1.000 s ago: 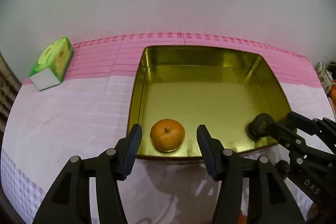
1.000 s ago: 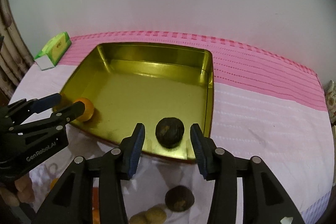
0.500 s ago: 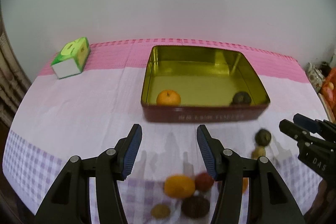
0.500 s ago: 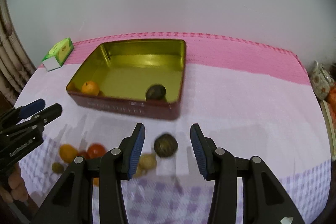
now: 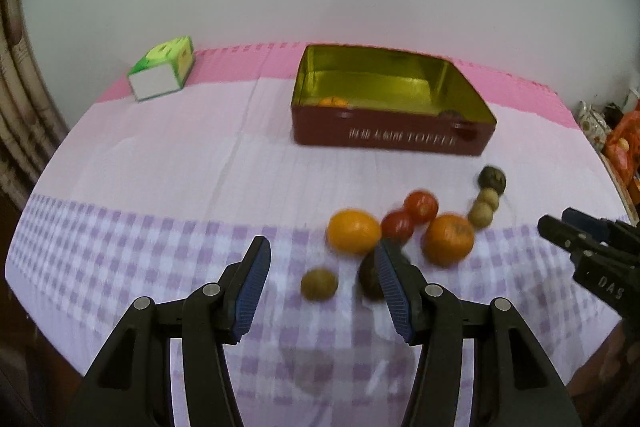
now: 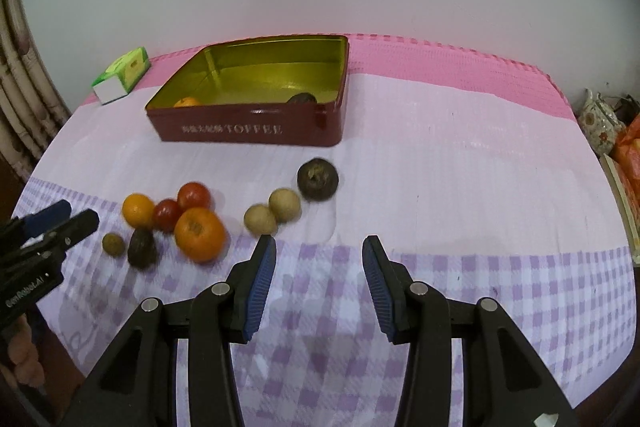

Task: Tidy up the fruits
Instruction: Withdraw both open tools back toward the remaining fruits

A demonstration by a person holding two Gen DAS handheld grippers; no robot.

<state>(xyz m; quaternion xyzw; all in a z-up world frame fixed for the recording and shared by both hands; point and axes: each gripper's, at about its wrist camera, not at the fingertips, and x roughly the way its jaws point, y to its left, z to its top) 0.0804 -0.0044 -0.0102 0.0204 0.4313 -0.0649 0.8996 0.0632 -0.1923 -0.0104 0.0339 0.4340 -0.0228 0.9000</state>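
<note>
Orange and dark fruits lie loose on the counter (image 6: 460, 163), short of the tin (image 6: 248, 127). Left hand-held gripper (image 5: 320, 283), released and empty, is nearest the small brown fruit (image 5: 319, 283); right hand-held gripper (image 6: 319, 267), also released, faces the dark round fruit (image 6: 317, 179).

A table (image 6: 460, 155) under a pink and lilac-checked cloth (image 6: 480, 287) carried everything. A red toffee tin (image 6: 256, 131) stood toward the back. Left of the tin lay a green tissue box (image 6: 122, 75). In front of the tin lay loose fruit: oranges (image 6: 199, 234), tomatoes (image 6: 194, 195), longans (image 6: 284, 205) and dark round fruits (image 6: 318, 179).
</note>
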